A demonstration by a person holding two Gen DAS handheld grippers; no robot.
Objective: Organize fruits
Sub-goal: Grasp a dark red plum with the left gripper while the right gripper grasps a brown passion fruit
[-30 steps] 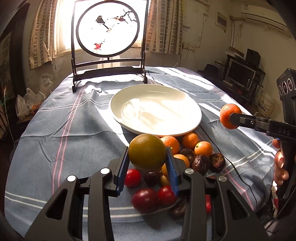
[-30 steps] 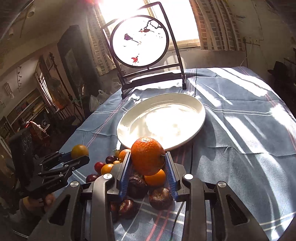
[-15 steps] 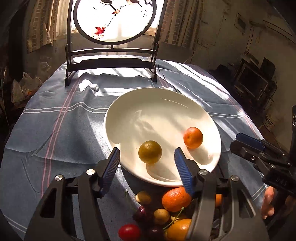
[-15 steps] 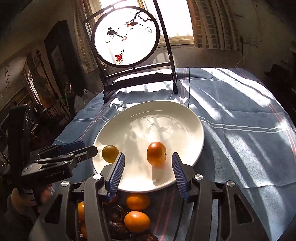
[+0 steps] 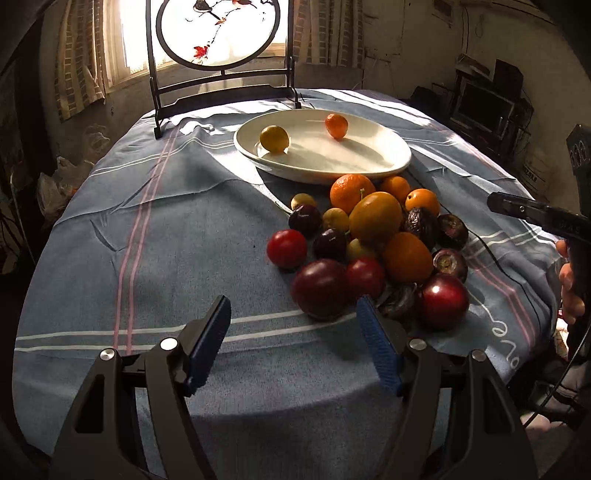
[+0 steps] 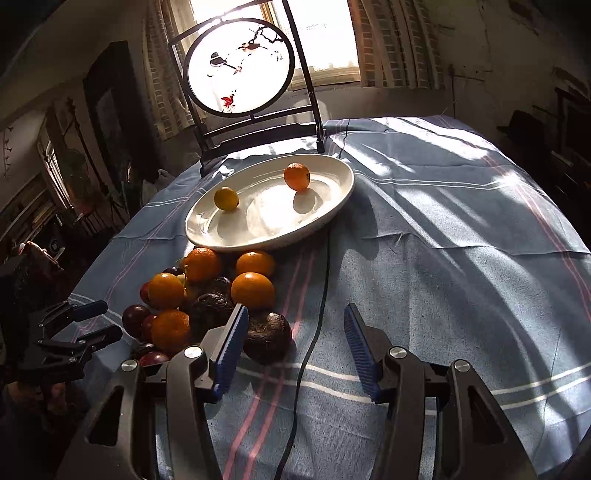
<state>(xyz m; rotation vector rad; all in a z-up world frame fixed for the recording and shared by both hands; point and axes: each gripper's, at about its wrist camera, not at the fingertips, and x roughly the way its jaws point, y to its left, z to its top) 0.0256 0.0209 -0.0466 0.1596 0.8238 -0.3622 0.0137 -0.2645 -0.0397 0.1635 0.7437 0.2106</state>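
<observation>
A white plate [image 5: 317, 173] [image 6: 258, 242] at the back of the table holds a yellow-green fruit [image 5: 274, 138] [image 6: 226, 198] and a small orange [image 5: 336, 125] [image 6: 296, 176], lying apart. In front of it is a fruit pile [image 5: 373, 240] [image 6: 207, 295] of oranges, red plums and dark wrinkled fruits. My left gripper [image 5: 293, 314] [image 6: 107, 318] hovers at the pile's near left, its jaws opening with nothing between them. My right gripper [image 6: 295, 314] [image 5: 517, 210] is open and empty over the cloth, right of the pile.
A round painted screen [image 5: 218, 33] [image 6: 238, 64] on a black stand stands behind the plate. A black cable [image 6: 314, 325] runs across the blue striped tablecloth [image 5: 166, 229] between my right fingers. A person's hand [image 5: 570, 291] grips the right tool.
Both grippers carried a fruit to the plate, opened and let it go. They have since drawn back to the near side by the pile, and the two fruits stay on the plate.
</observation>
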